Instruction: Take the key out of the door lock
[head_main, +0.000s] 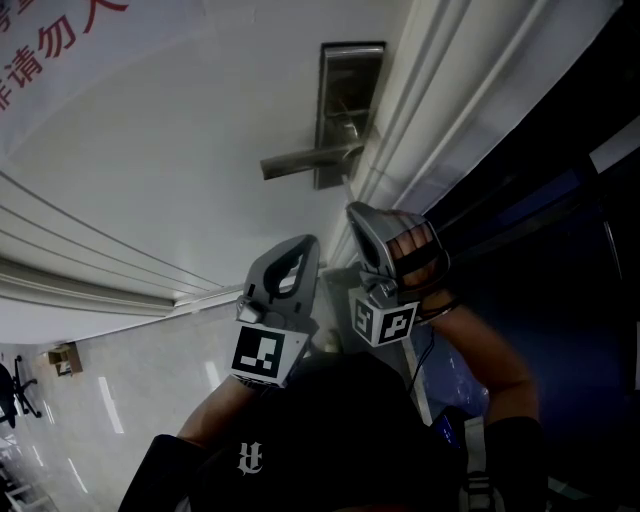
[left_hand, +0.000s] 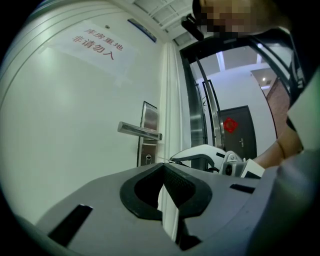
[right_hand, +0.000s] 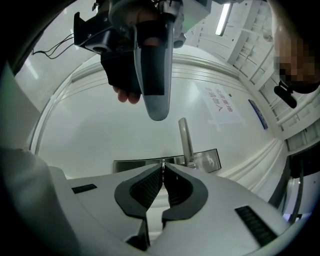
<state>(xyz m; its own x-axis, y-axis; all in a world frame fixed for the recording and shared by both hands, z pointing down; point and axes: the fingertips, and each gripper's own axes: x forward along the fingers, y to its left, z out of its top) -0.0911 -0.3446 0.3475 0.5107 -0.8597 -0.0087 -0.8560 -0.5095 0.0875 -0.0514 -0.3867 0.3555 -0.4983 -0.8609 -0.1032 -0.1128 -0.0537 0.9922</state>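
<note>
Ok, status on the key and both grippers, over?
Left gripper shut, empty, off the door. Right gripper shut on a thin metal sliver, likely the key, clear of the lock plate. Nothing in the way.

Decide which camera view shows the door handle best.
The left gripper view: the door handle appears level and sharp, with its plate and keyhole. The head view shows it tilted and darker; the right gripper view shows it small, turned upright.

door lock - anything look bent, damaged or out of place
Nothing stands out. The lock plate sits straight on the door, the lever handle looks intact, and the right gripper pinches a thin metal piece, probably the key.
</note>
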